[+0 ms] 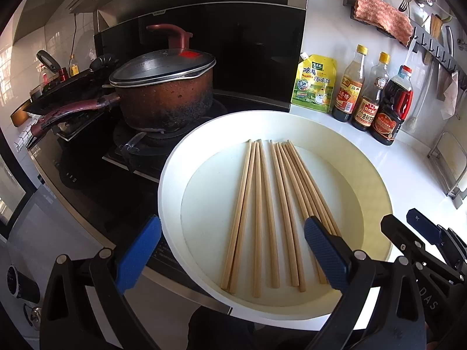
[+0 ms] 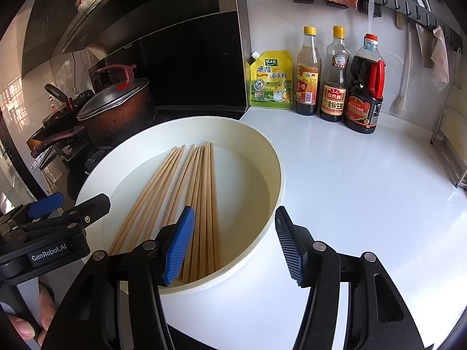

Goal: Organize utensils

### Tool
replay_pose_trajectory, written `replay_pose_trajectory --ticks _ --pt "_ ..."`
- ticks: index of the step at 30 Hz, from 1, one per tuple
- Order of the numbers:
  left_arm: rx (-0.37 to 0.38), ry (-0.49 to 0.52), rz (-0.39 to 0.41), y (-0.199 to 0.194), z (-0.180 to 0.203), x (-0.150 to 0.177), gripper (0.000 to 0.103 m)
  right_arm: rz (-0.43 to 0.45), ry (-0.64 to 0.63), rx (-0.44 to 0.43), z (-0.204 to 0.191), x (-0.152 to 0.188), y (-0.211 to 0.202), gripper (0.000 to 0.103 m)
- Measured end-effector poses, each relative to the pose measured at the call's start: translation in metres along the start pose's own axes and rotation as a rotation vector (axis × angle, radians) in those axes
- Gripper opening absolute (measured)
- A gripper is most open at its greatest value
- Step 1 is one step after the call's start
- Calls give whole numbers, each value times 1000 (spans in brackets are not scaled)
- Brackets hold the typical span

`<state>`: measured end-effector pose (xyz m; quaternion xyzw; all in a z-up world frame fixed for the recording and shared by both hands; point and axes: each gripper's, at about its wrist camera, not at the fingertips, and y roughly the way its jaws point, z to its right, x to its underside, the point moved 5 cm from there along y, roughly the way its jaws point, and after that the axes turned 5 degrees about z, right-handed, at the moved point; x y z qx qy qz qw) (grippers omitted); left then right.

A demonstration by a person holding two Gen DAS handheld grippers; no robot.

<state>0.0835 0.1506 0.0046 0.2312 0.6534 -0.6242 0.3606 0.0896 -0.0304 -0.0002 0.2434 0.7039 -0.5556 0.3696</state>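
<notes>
Several wooden chopsticks [image 1: 264, 207] lie side by side in a round white basin [image 1: 175, 157] on the counter; they also show in the right wrist view [image 2: 201, 192] inside the basin [image 2: 274, 157]. My left gripper [image 1: 230, 250] is open and empty, hovering over the basin's near-left part, one finger outside the rim and one above the chopsticks. My right gripper [image 2: 233, 243] is open and empty, straddling the basin's near-right rim. The right gripper [image 1: 420, 230] shows at the right edge of the left wrist view; the left gripper [image 2: 58, 207] shows at the left of the right wrist view.
A lidded brown pot [image 1: 163, 87] sits on the black stove [image 1: 96, 175] left of the basin. A yellow seasoning pouch [image 2: 271, 80] and three sauce bottles [image 2: 335, 75] stand by the back wall. A wall rail [image 2: 408, 3] holds a cloth and utensils. A rack [image 2: 455, 148] stands far right.
</notes>
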Motion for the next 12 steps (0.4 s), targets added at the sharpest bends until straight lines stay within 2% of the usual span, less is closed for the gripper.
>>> replay_pose_trajectory --ticks 12 --pt "-8 8 -20 5 2 0 97 -2 10 1 1 2 2 55"
